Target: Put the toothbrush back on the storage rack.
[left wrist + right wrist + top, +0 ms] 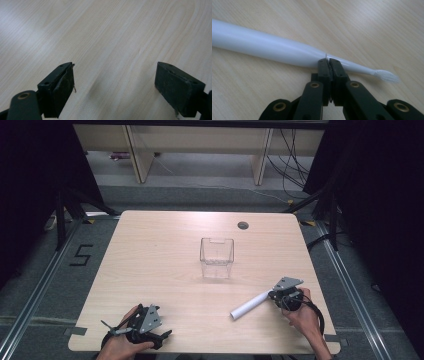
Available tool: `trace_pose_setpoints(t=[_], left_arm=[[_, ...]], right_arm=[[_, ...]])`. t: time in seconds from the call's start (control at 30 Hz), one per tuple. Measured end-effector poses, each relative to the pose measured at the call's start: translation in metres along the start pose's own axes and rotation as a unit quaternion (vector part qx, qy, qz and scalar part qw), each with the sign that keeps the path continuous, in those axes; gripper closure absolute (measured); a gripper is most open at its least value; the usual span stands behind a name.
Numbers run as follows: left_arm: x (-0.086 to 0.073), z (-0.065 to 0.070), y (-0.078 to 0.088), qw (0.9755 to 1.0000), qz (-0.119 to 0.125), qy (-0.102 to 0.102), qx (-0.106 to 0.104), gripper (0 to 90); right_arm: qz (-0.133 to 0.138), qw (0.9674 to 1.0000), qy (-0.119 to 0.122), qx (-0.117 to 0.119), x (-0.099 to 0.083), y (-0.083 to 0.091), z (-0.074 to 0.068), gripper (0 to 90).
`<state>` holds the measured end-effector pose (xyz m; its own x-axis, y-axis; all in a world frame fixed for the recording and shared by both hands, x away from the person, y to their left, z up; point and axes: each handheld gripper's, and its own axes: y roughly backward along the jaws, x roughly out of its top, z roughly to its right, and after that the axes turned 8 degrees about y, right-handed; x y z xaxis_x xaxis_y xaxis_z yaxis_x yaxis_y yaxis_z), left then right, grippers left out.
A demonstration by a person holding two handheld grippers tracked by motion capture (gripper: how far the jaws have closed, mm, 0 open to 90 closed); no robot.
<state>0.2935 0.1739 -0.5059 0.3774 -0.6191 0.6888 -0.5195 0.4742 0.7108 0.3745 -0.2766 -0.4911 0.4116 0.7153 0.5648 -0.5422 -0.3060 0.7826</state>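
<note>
A white electric toothbrush (pixel 250 306) lies on the wooden table (pixel 160 250) at the front right, its thick handle pointing front-left. My right gripper (pixel 274 295) is at its thin end. In the right gripper view the right gripper (pixel 328 60) is shut, with its tips against the narrow neck of the toothbrush (pixel 274 47) and nothing between them. The bristle head (pixel 387 75) lies to the right of the tips. My left gripper (pixel 145 320) rests at the front left edge. Its jaws stand wide open over bare wood (pixel 115 82).
A clear plastic box (pixel 217 257) stands upright at the table's middle, some way beyond both grippers. A round cable hole (pixel 243 225) sits near the far edge. Dark curtains flank the table on both sides.
</note>
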Motion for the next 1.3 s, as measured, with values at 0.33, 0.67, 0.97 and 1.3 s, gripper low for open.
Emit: trace_pose_setpoints(t=[0.33, 0.67, 0.97, 1.3], left_arm=[[0.000, 0.000, 0.000, 1.0000, -0.001, 0.001, 0.000, 15.5], [0.000, 0.000, 0.000, 1.0000, -0.001, -0.001, 0.000, 15.5], [0.000, 0.000, 0.000, 1.0000, 0.000, 0.001, 0.004, 15.6], [0.000, 0.000, 0.001, 1.0000, 0.001, 0.000, 0.005, 15.6]], right_arm=[[-0.002, 1.0000, -0.003, 0.003, 0.007, -0.008, 0.005, 87.6], [-0.005, 0.9999, 0.015, 0.004, 0.021, -0.015, 0.004, 86.6], [-0.010, 0.9997, 0.021, 0.010, 0.037, -0.025, -0.002, 85.7], [-0.018, 0.9997, 0.015, 0.006, 0.040, -0.026, 0.003, 76.8]])
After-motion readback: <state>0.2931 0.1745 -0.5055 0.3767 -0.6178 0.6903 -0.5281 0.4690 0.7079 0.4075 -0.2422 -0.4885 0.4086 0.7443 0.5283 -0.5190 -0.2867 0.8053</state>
